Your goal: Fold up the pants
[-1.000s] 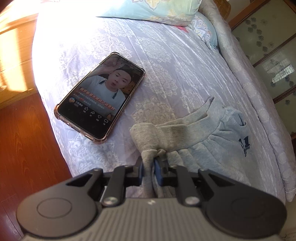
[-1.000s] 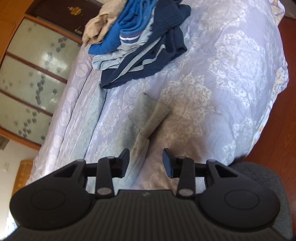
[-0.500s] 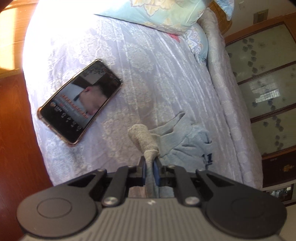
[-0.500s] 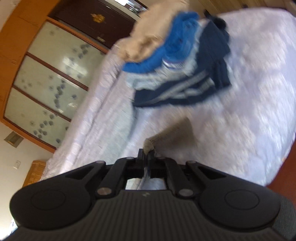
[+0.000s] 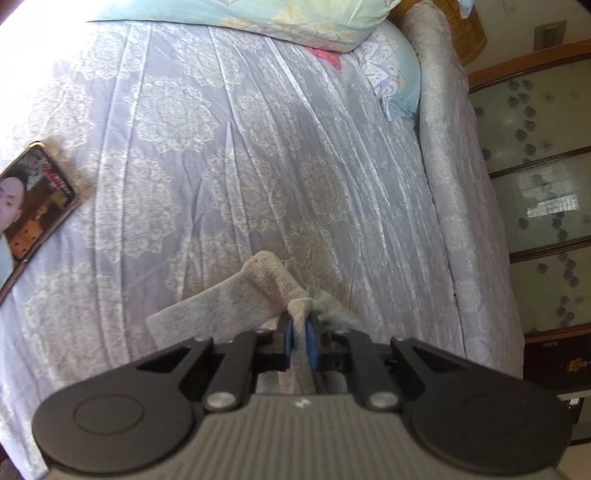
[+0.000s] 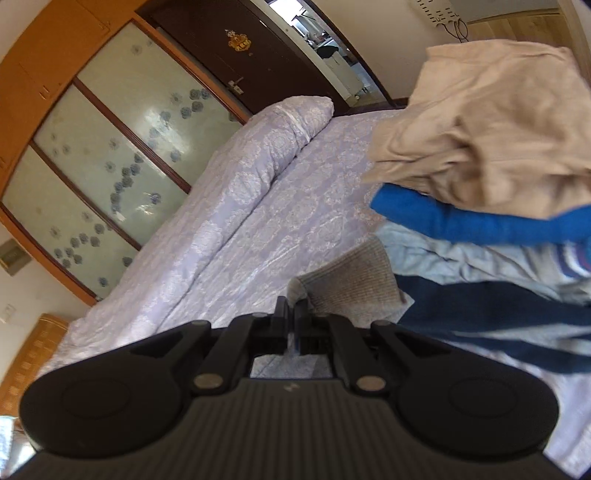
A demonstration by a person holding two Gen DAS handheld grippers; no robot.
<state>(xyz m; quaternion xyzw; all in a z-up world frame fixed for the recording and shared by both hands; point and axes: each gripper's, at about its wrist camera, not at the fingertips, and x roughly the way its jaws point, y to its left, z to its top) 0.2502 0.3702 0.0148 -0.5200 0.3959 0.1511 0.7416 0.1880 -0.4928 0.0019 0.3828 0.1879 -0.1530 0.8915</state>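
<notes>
Left wrist view: my left gripper (image 5: 300, 334) is clamped on a bunched fold of the grey pants (image 5: 236, 299); the ribbed band end sticks up past the blue pads and the cloth hangs off the bed (image 5: 258, 155).
Left view, only here: a phone (image 5: 35, 201) with a lit screen lies at the far left edge of the quilt, well apart from the pants; a pale green pillow (image 5: 280, 14) sits at the head of the bed, and a cabinet with frosted flowered panels (image 5: 543, 192) stands beside the bed.
Right wrist view: my right gripper (image 6: 293, 308) has its jaws together, pinching a thin edge of the pants (image 6: 354, 284); the ribbed grey cuff rises just past the fingertips.
Right view, only here: a pile of clothes (image 6: 491, 206) fills the right side, beige on top, blue below, then pale blue and navy, just behind the cuff; a dark door (image 6: 236, 48) is at the far end.
Change, left: a second ago the phone lay near mid-frame and the printed seat of the pants was spread on the quilt; now the phone is at the edge and only the lifted band shows.
Change, right: a second ago the jaws stood apart over the flat leg; now they are closed on it and the pile looms close.
</notes>
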